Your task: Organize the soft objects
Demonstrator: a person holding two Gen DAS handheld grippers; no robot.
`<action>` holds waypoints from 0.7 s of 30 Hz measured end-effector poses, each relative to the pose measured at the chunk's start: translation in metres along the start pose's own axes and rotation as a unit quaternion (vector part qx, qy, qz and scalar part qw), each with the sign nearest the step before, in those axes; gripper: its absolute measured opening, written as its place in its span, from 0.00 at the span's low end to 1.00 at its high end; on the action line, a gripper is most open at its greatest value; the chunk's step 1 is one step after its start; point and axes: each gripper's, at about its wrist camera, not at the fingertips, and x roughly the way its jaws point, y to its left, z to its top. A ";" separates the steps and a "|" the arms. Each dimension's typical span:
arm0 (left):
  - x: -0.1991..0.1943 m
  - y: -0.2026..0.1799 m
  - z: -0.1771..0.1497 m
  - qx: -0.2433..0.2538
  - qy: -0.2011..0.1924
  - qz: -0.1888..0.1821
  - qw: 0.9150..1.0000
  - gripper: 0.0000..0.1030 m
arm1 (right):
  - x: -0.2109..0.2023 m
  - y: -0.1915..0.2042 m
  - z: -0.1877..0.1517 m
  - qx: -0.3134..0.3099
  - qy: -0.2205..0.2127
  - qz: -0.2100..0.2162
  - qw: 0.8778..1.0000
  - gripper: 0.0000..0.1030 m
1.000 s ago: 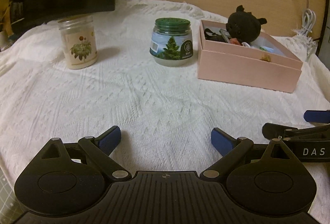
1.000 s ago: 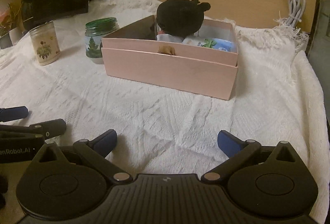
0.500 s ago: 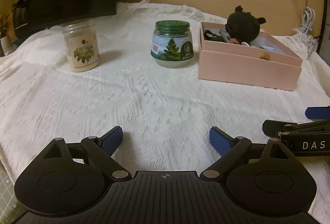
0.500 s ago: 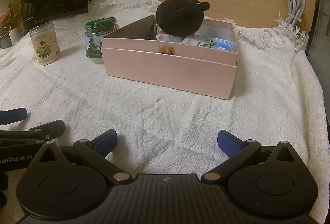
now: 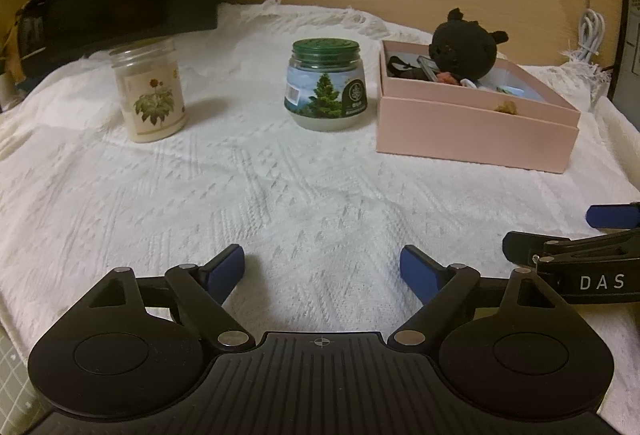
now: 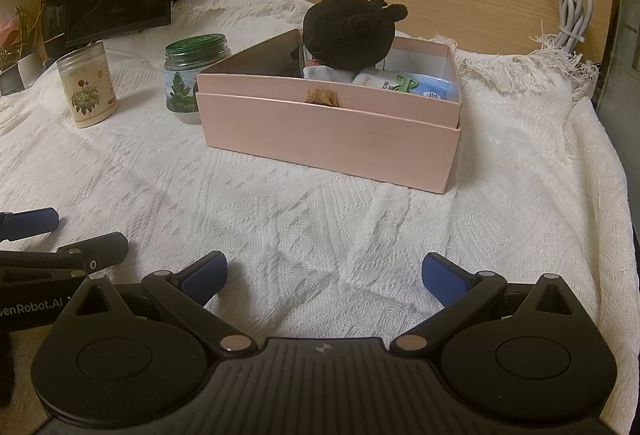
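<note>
Black plush toy [image 6: 347, 31] sits in the pink box [image 6: 328, 129], well beyond the right tool [image 6: 324, 277], spread and empty

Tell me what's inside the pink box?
Inside the pink box sits a black plush toy on white cloth, beside a blue packet and green clip. Whatever lies underneath is hidden.

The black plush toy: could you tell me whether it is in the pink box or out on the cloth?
In the box. The black plush toy sits on other items inside the open pink box, rising above its rim.
</note>
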 end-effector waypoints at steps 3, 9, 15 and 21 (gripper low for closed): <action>0.000 0.000 0.000 0.001 -0.001 -0.002 1.000 0.86 | 0.000 0.000 0.000 0.000 0.000 0.000 1.000 1.00; 0.000 0.000 0.001 0.001 0.000 -0.005 1.000 0.85 | 0.000 0.000 0.000 0.000 0.000 0.000 1.000 1.00; 0.000 -0.001 0.003 0.000 0.006 -0.006 1.000 0.84 | 0.000 0.000 0.000 0.000 0.000 0.000 1.000 1.00; 0.000 -0.001 0.004 0.001 0.010 -0.007 1.000 0.84 | 0.000 0.000 0.000 0.000 0.000 0.000 1.000 1.00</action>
